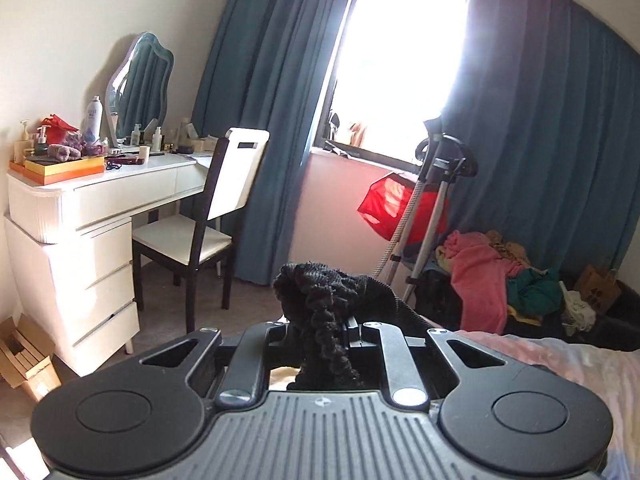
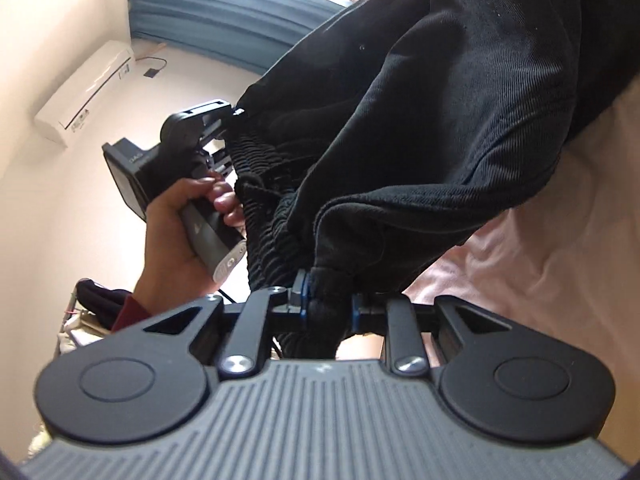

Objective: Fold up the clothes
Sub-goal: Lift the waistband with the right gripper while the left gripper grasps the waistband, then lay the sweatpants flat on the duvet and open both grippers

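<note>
Above the pink bed (image 2: 540,260), at lower centre of both views, left gripper (image 1: 320,332) and right gripper (image 2: 328,304) clamp black trousers (image 2: 420,120); lifting step, next spread flat.

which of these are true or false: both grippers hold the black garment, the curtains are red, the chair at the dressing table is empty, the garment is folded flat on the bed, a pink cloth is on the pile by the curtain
1. Both grippers hold the black garment. True: the left gripper and the right gripper each have their fingers shut on its gathered edge.
2. The curtains are red. False: they are blue.
3. The chair at the dressing table is empty. True.
4. The garment is folded flat on the bed. False: it hangs bunched from the grippers above the bed.
5. A pink cloth lies on the pile by the curtain. True.
</note>
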Action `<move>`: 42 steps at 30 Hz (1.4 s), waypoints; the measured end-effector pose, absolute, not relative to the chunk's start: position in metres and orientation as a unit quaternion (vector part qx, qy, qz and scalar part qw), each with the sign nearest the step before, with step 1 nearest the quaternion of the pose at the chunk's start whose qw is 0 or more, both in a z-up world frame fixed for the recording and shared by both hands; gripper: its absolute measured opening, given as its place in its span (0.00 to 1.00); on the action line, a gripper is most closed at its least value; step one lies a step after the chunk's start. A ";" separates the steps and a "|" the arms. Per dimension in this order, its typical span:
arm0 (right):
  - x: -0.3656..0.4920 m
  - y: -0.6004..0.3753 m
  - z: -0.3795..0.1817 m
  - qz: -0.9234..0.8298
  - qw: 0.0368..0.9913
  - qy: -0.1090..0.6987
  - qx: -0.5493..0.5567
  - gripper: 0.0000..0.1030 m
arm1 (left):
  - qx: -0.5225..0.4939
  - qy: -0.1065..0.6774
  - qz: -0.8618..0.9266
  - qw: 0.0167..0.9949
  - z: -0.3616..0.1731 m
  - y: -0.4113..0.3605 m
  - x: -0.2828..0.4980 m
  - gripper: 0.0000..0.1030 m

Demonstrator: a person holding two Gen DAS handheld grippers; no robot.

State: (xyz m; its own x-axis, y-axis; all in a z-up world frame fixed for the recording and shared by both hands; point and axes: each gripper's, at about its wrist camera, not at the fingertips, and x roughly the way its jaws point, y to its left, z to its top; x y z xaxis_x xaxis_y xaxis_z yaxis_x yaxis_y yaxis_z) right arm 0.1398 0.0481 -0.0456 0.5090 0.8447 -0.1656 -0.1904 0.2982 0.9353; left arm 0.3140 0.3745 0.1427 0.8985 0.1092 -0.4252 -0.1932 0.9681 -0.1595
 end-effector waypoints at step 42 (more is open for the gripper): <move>0.050 -0.140 0.082 0.256 0.938 0.215 0.094 0.84 | -0.019 0.146 0.006 0.989 0.097 0.077 0.039 1.00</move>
